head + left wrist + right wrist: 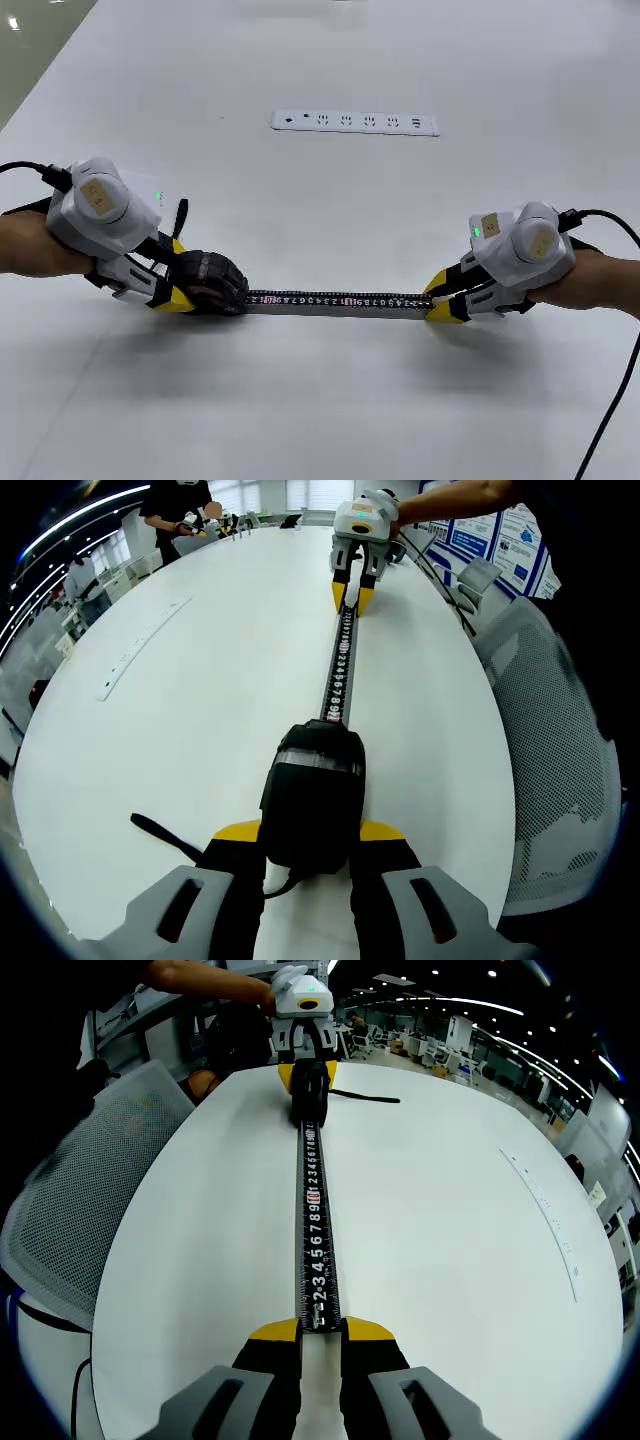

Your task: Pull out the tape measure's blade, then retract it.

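A black tape measure case (208,282) rests on the white table, and my left gripper (176,272) is shut on it; in the left gripper view the case (313,796) sits between the yellow-tipped jaws. Its dark numbered blade (340,300) runs out flat along the table to my right gripper (437,298), which is shut on the blade's end. In the right gripper view the blade (314,1230) stretches from my right gripper (320,1330) away to the case (308,1082). The right gripper (352,595) appears far off in the left gripper view.
A white power strip (355,122) lies flat on the table beyond the blade. A black wrist strap (365,1097) trails from the case. Cables (612,400) hang from both grippers. A mesh chair (560,730) stands at the table's edge, and people stand at the far end.
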